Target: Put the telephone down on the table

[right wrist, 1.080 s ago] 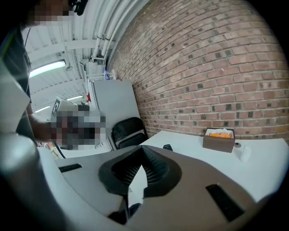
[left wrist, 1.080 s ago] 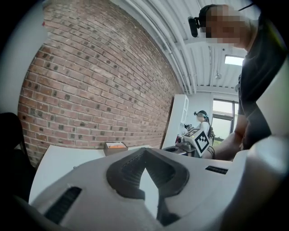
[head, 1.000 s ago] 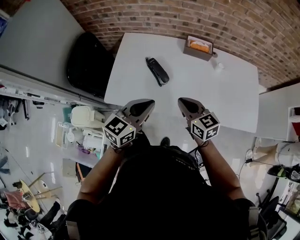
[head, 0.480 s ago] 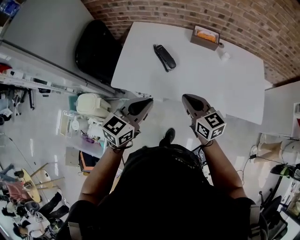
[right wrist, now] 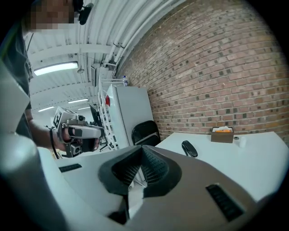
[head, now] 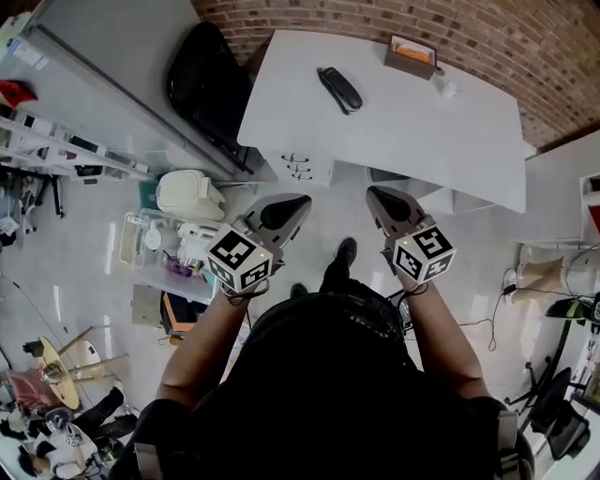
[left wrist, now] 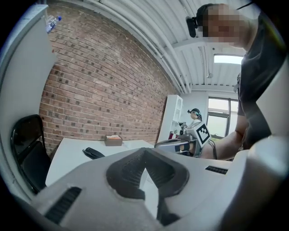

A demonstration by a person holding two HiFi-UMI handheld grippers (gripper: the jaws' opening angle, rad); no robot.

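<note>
Both claws are hovering over the pale glossy floor (head: 309,202), short of the table's near edge.
- Left gripper (head: 298,202): jaws are resting closed tip to tip, with nothing between them.
- Right gripper (head: 375,195): jaws are likewise pressed together and carrying nothing. The two are pointing side by side towards the table, slightly apart.
- White rectangular table (head: 422,141): standing against the red brick wall (head: 487,28) on the far side.
- Black telephone handset (head: 339,89): lying flat on the tabletop, far-left part, well apart from both grippers and touched by neither.
- Small brown open-topped box with orange contents (head: 412,54): sitting at the far edge, right of the telephone. A small white object (head: 448,88) is sitting just beside it, too small to identify.
- Black folding chair (head: 208,80): standing off the table's left end.
- A black shoe (head: 345,251) is showing on the floor between the grippers.
</note>
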